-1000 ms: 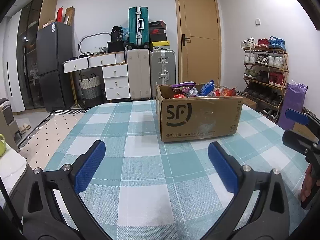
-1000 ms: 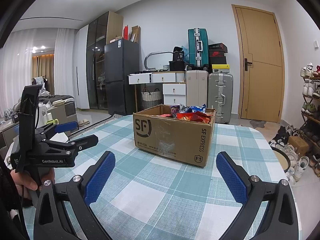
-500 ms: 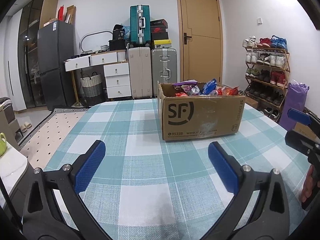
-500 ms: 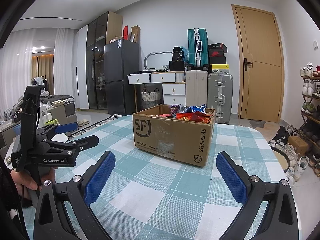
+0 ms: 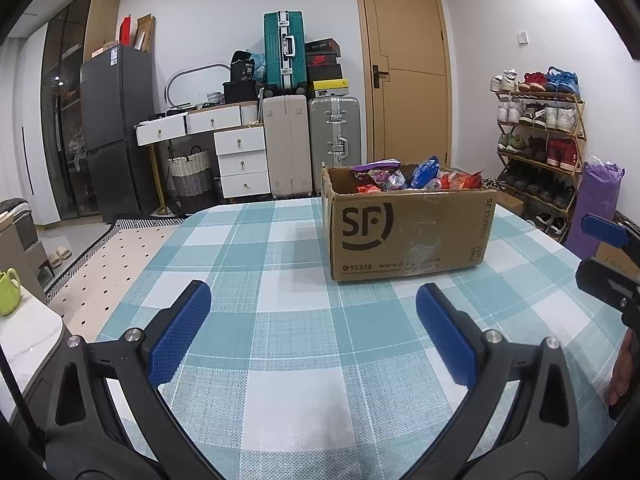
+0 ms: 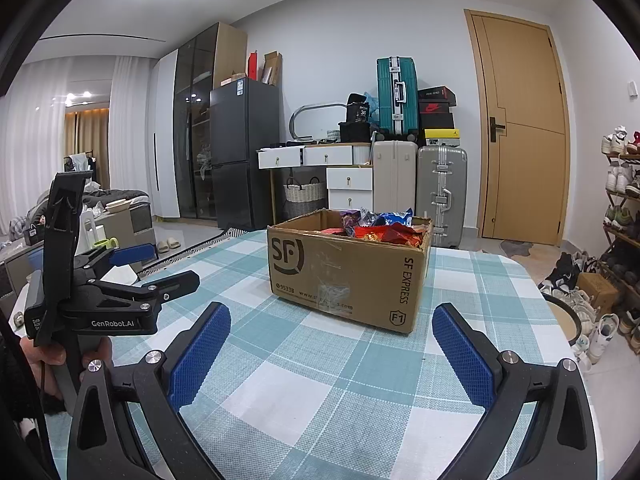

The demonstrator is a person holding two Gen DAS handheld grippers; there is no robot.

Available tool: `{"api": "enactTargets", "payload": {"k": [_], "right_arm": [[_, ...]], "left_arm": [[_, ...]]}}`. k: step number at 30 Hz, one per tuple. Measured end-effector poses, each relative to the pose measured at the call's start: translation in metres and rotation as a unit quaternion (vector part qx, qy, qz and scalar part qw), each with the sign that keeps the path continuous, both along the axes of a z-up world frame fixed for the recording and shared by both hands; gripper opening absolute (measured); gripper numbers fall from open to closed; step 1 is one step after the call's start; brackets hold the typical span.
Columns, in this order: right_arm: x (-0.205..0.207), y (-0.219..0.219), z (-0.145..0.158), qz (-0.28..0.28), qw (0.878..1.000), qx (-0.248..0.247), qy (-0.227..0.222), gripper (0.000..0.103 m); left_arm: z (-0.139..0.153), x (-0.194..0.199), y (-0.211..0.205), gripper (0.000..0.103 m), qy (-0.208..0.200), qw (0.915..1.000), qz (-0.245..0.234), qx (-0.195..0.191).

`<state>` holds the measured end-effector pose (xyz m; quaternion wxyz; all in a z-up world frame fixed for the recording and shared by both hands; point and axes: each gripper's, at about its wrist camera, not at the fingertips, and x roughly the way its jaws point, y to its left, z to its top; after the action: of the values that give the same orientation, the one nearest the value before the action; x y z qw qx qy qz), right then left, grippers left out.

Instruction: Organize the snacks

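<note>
Checked table (image 5: 288,320): snack box (image 5: 408,232) upright, long side facing; both jaws spread, empty

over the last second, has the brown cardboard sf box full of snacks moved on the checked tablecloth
No. The brown cardboard SF box sits on the same squares of the checked tablecloth; only the left wrist view drifts slightly.

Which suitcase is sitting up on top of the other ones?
The teal suitcase. It stands upright on top of the beige suitcase; that one and the silver suitcase beside it stand lower, behind the table.
</note>
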<state>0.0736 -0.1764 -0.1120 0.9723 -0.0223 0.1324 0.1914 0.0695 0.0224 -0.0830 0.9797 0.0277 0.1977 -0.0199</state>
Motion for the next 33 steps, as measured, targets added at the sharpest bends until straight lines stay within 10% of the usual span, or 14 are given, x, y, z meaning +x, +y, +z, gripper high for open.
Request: {"api": "enactTargets", "payload": {"k": [33], "right_arm": [[-0.0009,0.0005,-0.0003,0.0,1.0,0.0,0.0,0.103]], "left_arm": [[-0.0005,-0.0031,-0.004,0.103,-0.007,0.9999,0.002,0.012]]}}
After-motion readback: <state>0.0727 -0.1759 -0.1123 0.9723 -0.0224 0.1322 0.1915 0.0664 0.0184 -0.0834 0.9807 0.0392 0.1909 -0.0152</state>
